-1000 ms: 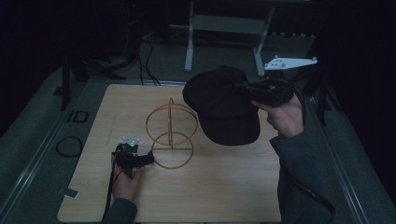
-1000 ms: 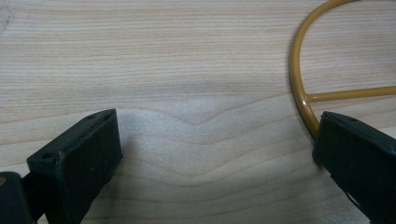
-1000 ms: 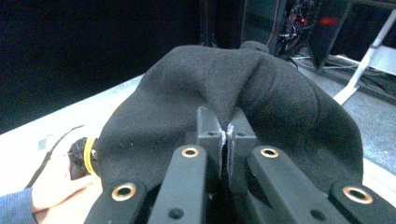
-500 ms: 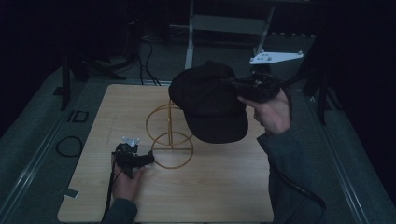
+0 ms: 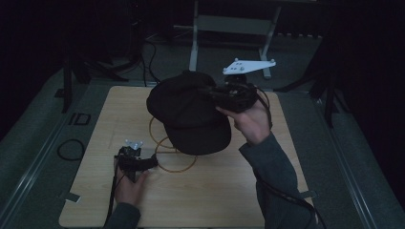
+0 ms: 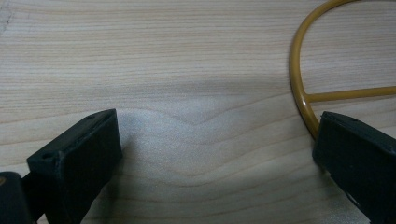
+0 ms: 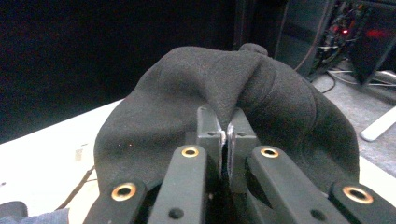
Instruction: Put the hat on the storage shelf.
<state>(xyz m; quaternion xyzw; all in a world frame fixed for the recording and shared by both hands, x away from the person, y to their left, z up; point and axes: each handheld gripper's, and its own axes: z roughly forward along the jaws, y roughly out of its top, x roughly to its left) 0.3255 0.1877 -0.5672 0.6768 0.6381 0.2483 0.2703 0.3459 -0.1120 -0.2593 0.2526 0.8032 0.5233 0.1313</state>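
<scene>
The cap (image 5: 191,112) hangs in the air over the middle of the tabletop (image 5: 229,191), towards its far edge, and covers most of the wire stand (image 5: 172,160) beneath it. Of the stand, only the lower ring and part of an upright loop show past the cap's left and near sides. The room beyond the tabletop is dark and hard to read. No brand, label or writing can be made out on the cap or anything else.

The cap's long axis runs from the far edge towards the near edge, crown at the far end and brim pointing at the person.

The right gripper (image 5: 212,93) comes in from the right side, its jaws together and clamped on a pinched fold of the cap's cloth; in the right gripper view (image 7: 227,133) the fabric bunches up between the two pads.

The left gripper (image 5: 150,162) rests near the near left corner, jaws apart with nothing between them. In the left gripper view (image 6: 215,154) one jaw is just beside the stand's ring (image 6: 299,93); contact cannot be told.
</scene>
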